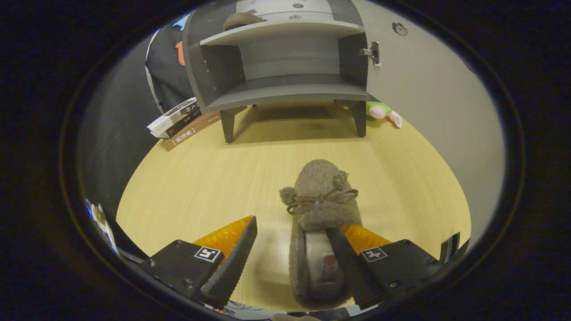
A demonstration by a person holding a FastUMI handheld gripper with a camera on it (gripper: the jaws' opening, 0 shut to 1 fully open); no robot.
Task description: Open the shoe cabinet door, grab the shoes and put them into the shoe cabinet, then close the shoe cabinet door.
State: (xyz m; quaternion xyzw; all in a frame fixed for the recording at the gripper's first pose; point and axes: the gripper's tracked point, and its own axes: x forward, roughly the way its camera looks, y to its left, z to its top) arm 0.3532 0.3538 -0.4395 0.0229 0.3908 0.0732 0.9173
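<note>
A brown fuzzy slipper (319, 196) with a bow and two pompoms lies on the wooden table (200, 178), toe pointing away toward the cabinet. My gripper (292, 232) is open; its right finger (345, 258) sits over the slipper's opening, its left finger (236, 254) stands on the table to the slipper's left. Beyond, the grey shoe cabinet (285, 84) stands on legs with its door (428, 89) swung open to the right. The lower shelf holds nothing; another brown slipper (241, 20) rests on the upper shelf.
A stack of books (180, 122) lies left of the cabinet's legs. A green and pink plush toy (383, 111) sits behind the right leg, by the open door. The door carries a metal hinge (372, 52).
</note>
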